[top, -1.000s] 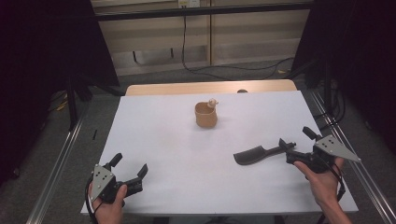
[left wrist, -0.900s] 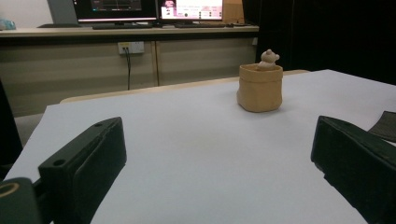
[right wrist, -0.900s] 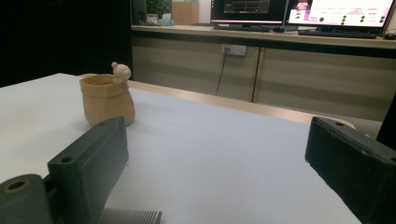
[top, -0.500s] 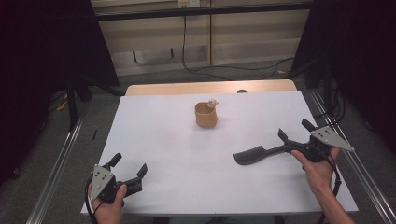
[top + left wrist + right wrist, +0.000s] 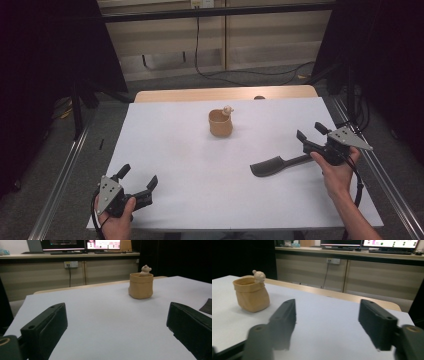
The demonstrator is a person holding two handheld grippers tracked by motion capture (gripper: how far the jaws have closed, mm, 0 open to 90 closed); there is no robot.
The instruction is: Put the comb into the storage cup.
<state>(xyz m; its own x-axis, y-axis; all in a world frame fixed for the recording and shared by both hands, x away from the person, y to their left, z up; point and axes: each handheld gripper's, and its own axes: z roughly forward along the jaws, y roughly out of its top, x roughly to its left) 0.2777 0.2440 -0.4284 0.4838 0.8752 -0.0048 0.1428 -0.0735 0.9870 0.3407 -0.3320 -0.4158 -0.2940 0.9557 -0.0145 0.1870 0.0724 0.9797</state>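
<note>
A tan pot point(image 5: 220, 125) with a small pale bear figure point(image 5: 228, 109) on its rim stands at the middle back of the white table top point(image 5: 180, 150). A dark flat tool with a handle point(image 5: 272, 165) lies right of centre. My right gripper point(image 5: 310, 132) is open just above and beyond the handle's end, apart from it. In the right gripper view the open right gripper point(image 5: 327, 315) faces the pot point(image 5: 252, 293). My left gripper point(image 5: 138, 176) rests open at the front left corner. In the left gripper view the pot point(image 5: 141, 286) stands far ahead between the jaws.
A wooden strip point(image 5: 225, 93) borders the table's far edge. Metal rails point(image 5: 60, 175) run along both sides. Cables point(image 5: 240, 75) lie on the floor behind. A desk with monitors point(image 5: 372, 243) stands beyond.
My right gripper has risen and drawn slightly back from the dark tool's handle. The tool, the pot and the left gripper have stayed in place.
</note>
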